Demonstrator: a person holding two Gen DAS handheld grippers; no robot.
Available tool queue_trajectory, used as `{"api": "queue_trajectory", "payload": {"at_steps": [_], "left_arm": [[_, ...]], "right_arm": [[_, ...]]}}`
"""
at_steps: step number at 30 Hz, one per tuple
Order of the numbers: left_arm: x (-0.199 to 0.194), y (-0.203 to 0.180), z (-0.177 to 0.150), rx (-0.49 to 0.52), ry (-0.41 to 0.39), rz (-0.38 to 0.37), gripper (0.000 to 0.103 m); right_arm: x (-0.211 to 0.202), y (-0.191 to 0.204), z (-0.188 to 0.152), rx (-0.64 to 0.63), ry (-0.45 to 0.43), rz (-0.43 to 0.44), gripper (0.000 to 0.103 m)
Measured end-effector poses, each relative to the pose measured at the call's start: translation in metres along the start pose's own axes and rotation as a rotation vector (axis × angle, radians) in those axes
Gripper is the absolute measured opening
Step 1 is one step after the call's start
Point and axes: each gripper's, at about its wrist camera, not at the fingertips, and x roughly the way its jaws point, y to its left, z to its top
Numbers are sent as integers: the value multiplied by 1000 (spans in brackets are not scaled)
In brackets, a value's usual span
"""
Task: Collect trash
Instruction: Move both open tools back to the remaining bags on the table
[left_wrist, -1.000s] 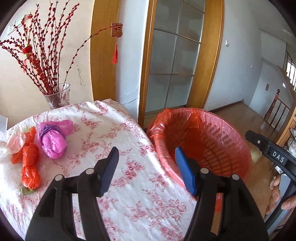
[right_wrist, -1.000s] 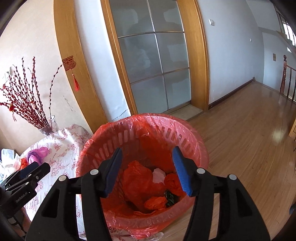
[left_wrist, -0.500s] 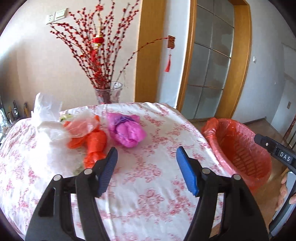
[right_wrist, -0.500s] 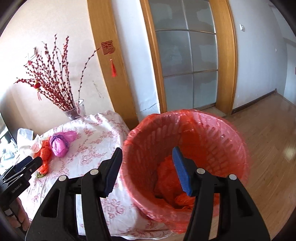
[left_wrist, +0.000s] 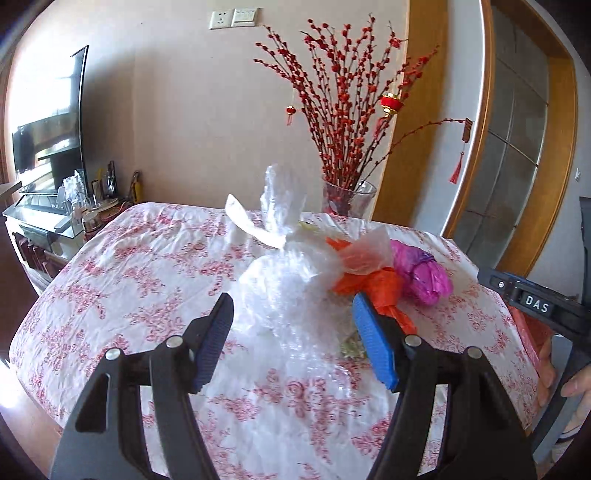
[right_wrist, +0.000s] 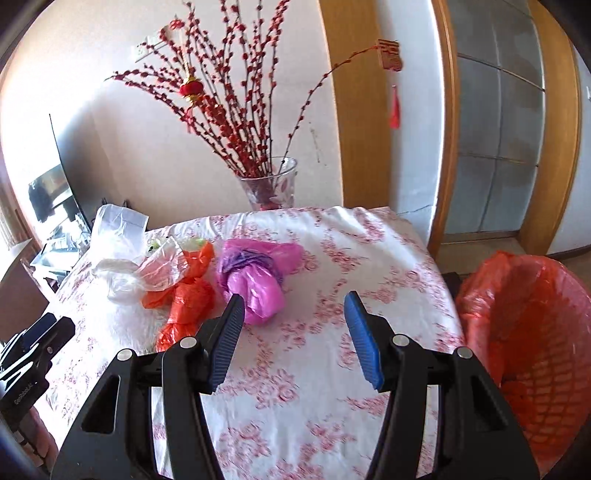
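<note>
Trash lies on the floral-cloth table (left_wrist: 147, 266): a clear bubble-wrap bag (left_wrist: 295, 280), an orange bag (left_wrist: 376, 288) and a pink bag (left_wrist: 424, 277). My left gripper (left_wrist: 291, 343) is open, its fingers either side of the clear bag's near end. My right gripper (right_wrist: 295, 336) is open and empty above the table (right_wrist: 332, 258), just right of the pink bag (right_wrist: 255, 280) and the orange bag (right_wrist: 184, 299). The red lined trash basket (right_wrist: 535, 332) stands off the table's right edge.
A glass vase of red blossom branches (right_wrist: 269, 184) stands at the table's far edge. A TV and a cluttered low stand (left_wrist: 48, 184) are at the far left. A wooden-framed glass door (right_wrist: 498, 147) is behind the basket.
Both grippers have swung left from the basket toward the table. The left one has closed in on the clear bag. The right one now faces the pink bag.
</note>
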Motion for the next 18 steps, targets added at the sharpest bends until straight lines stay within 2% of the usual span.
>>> {"api": "queue_trajectory", "payload": {"at_steps": [5, 9, 14, 16, 18], "left_arm": [[4, 24, 3, -32, 0, 18, 66], [10, 35, 5, -51, 6, 21, 66], [18, 42, 10, -68, 14, 11, 66], [20, 42, 12, -71, 17, 2, 66], [24, 42, 14, -74, 24, -10, 66]], "right_arm": [[40, 18, 11, -7, 54, 12, 57], [63, 23, 16, -8, 77, 4, 68], [86, 28, 16, -16, 127, 7, 68], [91, 28, 13, -14, 144, 23, 63], [92, 28, 10, -19, 152, 33, 52]]}}
